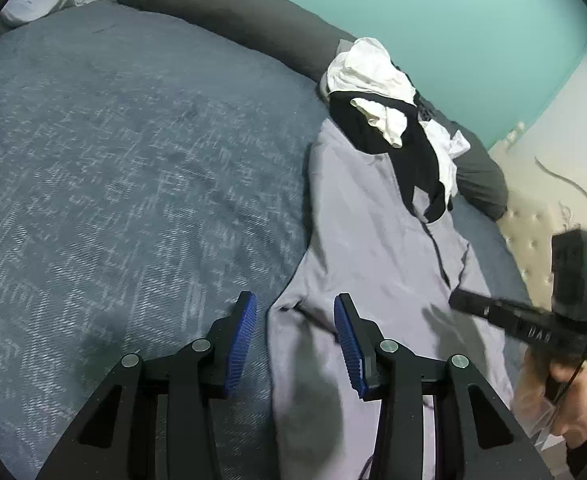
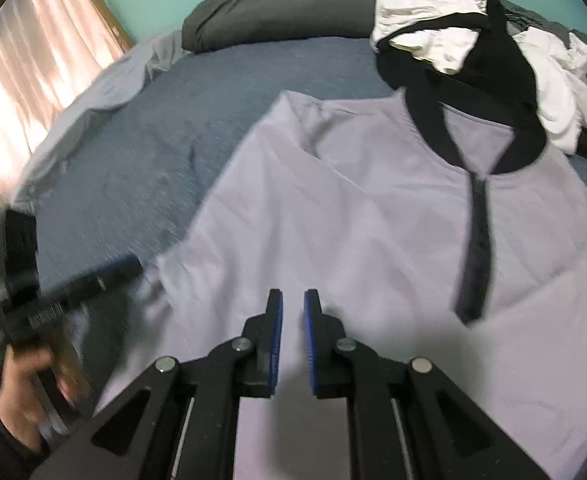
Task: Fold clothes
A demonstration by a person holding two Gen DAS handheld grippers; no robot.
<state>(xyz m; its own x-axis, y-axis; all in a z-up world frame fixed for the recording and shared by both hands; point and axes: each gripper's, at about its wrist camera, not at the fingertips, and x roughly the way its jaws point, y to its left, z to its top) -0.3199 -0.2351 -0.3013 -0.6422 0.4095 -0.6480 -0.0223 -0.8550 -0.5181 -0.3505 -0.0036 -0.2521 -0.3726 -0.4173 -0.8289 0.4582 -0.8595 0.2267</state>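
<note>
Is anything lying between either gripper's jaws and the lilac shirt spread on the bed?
Nothing visible blocks either gripper from the lilac black-collared shirt. The left gripper is open over its edge, the right gripper nearly closed above it. The black-and-white clothes pile overlaps only its collar.

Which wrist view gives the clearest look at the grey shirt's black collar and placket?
The right wrist view: the black collar and placket lie unobstructed on the grey shirt. The left wrist view shows them small, sideways and partly under the pile of clothes.

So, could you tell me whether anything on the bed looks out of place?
Yes: the black garment tangled with white clothes spills from the pile onto the collar end of the grey shirt.
</note>
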